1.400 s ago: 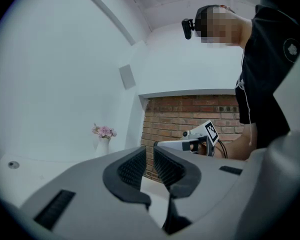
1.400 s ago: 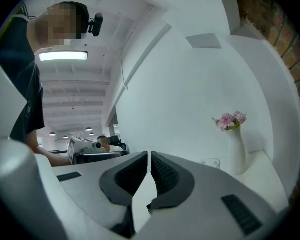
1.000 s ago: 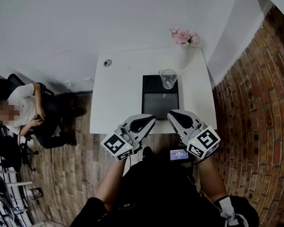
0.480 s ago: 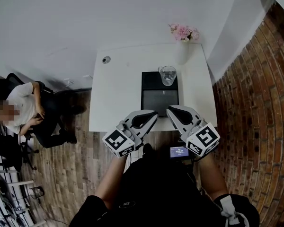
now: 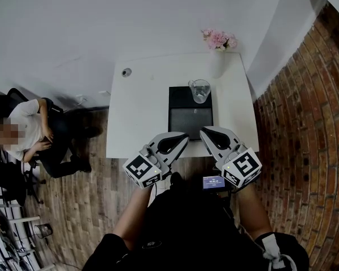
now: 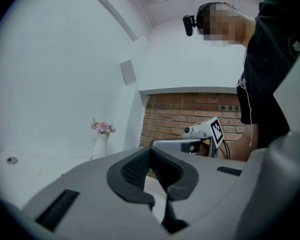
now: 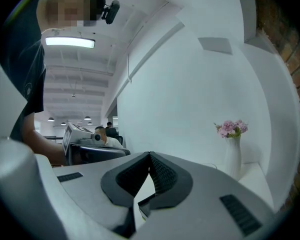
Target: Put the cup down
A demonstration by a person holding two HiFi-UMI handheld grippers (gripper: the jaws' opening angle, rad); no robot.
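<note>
Table (image 5: 137, 114), white, carries a black tray (image 5: 190, 123) at twelve o'clock from me. The cup (image 5: 200, 91), a clear glass, stands upright at the tray's one o'clock corner, well apart from both my claws. The only print I can make out is the square black-and-white marker on each claw, the digits on the small screen (image 5: 213, 182) at six o'clock being too small to read. My left claw (image 5: 179, 138) and right claw (image 5: 207, 133) hover over the table's near edge, each pinched fully together, holding nothing and touching nothing.
</note>
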